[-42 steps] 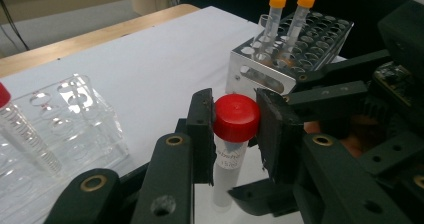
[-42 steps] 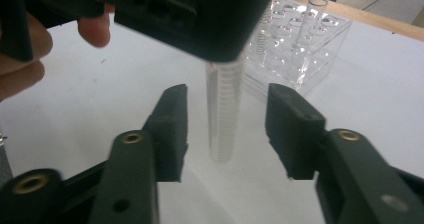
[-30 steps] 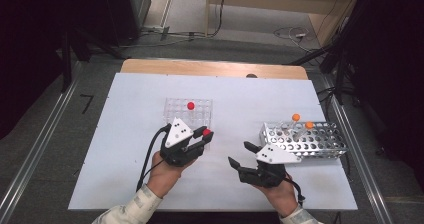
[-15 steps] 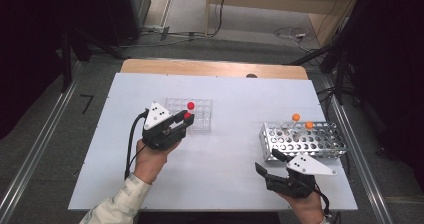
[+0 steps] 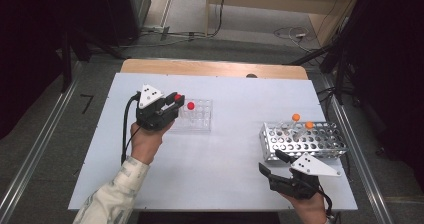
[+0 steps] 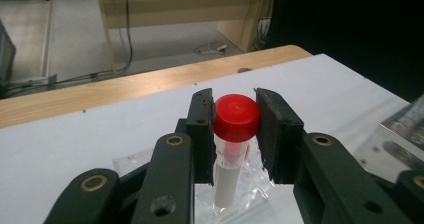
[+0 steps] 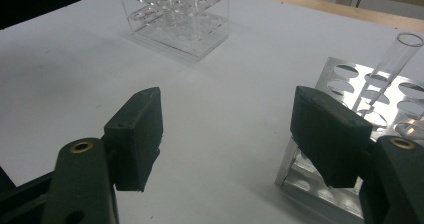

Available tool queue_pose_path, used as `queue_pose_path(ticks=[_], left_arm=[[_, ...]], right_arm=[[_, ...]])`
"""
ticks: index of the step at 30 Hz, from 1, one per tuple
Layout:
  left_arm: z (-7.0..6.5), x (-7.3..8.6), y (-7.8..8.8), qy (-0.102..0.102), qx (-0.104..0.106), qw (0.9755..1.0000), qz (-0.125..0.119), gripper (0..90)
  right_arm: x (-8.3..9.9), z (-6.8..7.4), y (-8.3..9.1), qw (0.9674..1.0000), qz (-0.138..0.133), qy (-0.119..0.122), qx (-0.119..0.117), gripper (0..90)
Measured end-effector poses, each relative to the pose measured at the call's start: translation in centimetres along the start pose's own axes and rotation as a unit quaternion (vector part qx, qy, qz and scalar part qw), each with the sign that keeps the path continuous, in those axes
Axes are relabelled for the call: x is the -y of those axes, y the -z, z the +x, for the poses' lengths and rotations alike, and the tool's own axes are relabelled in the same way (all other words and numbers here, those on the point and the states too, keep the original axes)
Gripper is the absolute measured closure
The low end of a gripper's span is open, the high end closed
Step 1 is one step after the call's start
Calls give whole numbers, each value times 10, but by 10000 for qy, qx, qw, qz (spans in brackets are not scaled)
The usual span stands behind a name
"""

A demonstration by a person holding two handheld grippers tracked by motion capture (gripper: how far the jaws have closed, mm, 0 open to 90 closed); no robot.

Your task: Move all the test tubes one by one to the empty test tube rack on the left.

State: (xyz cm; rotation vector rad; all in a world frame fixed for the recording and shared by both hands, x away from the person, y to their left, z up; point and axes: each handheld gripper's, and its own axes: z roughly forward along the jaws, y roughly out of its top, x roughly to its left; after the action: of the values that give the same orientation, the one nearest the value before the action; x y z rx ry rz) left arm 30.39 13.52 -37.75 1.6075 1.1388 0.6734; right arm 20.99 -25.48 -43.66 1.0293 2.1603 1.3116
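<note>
Left gripper (image 5: 172, 105), clamped on a red-capped plastic tube (image 6: 234, 134), hovered at the clear acrylic rack (image 5: 197, 115) mid-frame with one red-capped tube (image 5: 190, 105) already seated, while the right gripper (image 5: 272, 166), jaws apart and empty, waited near the perforated metal rack (image 5: 300, 139) holding two orange-capped tubes (image 5: 296, 117).

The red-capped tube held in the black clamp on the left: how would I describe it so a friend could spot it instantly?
Start at the white table and find the clear plastic rack on its left half. At that rack's left end, the left gripper pinches a small tube by its red cap. The other red-capped tube stands in the rack, and the orange-capped ones sit in the metal rack.
</note>
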Motion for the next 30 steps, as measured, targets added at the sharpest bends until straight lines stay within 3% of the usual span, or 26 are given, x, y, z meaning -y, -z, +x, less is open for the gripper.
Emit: queue_pose_path(ticks=[14,30], left_arm=[[3,1,-21,-26,-220,9998,25,701],[-4,24,-30,-167,-296,9994,107,699]], right_arm=[[0,0,0,10000,5,-5,-9,282],[1,1,-1,10000,34,10,-29,282]])
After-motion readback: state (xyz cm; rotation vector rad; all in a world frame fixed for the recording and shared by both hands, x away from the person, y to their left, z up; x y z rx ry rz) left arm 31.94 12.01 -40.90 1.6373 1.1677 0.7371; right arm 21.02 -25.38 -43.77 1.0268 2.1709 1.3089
